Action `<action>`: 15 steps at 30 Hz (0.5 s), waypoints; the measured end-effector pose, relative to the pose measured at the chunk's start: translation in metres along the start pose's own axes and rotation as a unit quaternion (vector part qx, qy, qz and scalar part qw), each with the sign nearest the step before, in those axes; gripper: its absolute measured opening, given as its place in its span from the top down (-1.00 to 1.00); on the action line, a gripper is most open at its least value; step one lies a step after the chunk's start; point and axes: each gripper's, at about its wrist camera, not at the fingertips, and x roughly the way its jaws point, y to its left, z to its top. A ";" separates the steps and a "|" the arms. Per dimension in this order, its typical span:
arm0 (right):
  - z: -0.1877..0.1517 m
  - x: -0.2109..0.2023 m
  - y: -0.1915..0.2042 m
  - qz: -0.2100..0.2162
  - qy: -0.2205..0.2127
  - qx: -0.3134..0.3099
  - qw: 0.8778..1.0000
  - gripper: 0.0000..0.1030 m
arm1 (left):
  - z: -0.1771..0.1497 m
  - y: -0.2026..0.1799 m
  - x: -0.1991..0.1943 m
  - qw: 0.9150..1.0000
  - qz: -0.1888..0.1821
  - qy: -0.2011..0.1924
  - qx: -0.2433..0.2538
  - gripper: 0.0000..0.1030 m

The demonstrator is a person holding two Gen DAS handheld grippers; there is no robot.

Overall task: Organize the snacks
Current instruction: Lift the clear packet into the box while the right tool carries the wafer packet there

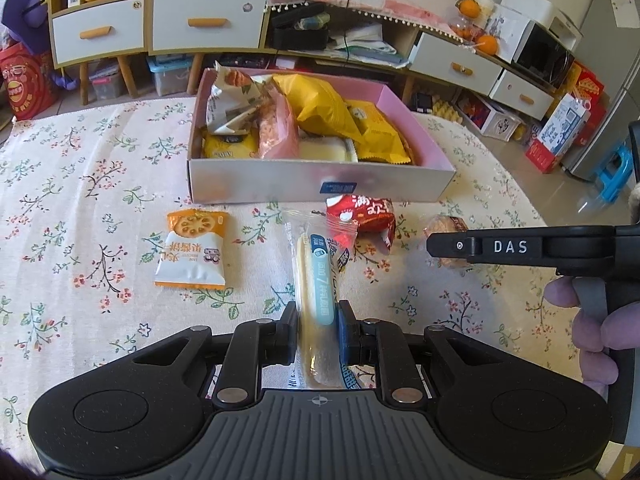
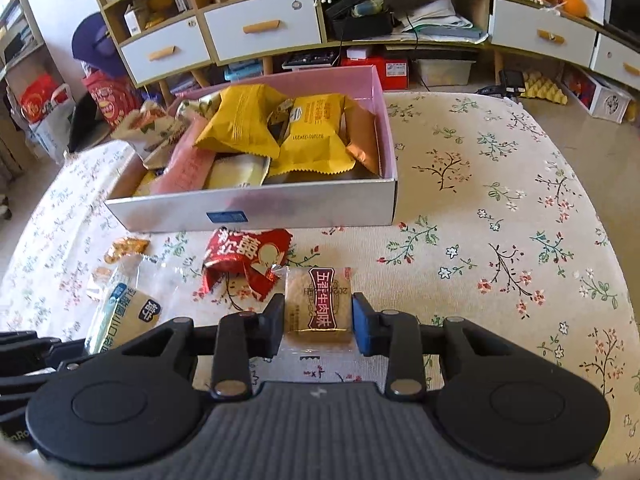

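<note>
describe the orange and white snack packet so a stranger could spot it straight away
Find the open snack box on the floral tablecloth. In the left wrist view, the orange-and-white packet lies flat before its left corner. Unlike the red packet, it shows a round biscuit picture and lies apart, untouched.

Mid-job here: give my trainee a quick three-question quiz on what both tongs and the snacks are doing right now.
1. True or false: the left tongs are shut on the long clear-wrapped stick.
2. What do the right tongs grip? A) red packet B) small square cake C) orange biscuit pack
3. Which loose snack lies nearest the box front wall?

Key: 1 true. 2 B, the square cake. 3 the red packet; the orange biscuit pack lies further out on the cloth.
</note>
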 end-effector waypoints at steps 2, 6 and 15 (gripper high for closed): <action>0.003 -0.002 -0.001 0.007 -0.002 0.009 1.000 0.39 | 0.002 0.000 -0.003 1.000 -0.002 -0.005 -0.004 0.68; 0.013 -0.009 -0.004 0.022 -0.013 0.033 0.999 0.39 | 0.008 -0.002 -0.009 1.000 -0.005 -0.017 -0.011 0.68; 0.039 -0.022 -0.017 0.038 -0.057 0.076 0.995 0.39 | 0.038 -0.007 -0.012 0.999 -0.001 -0.052 -0.018 0.68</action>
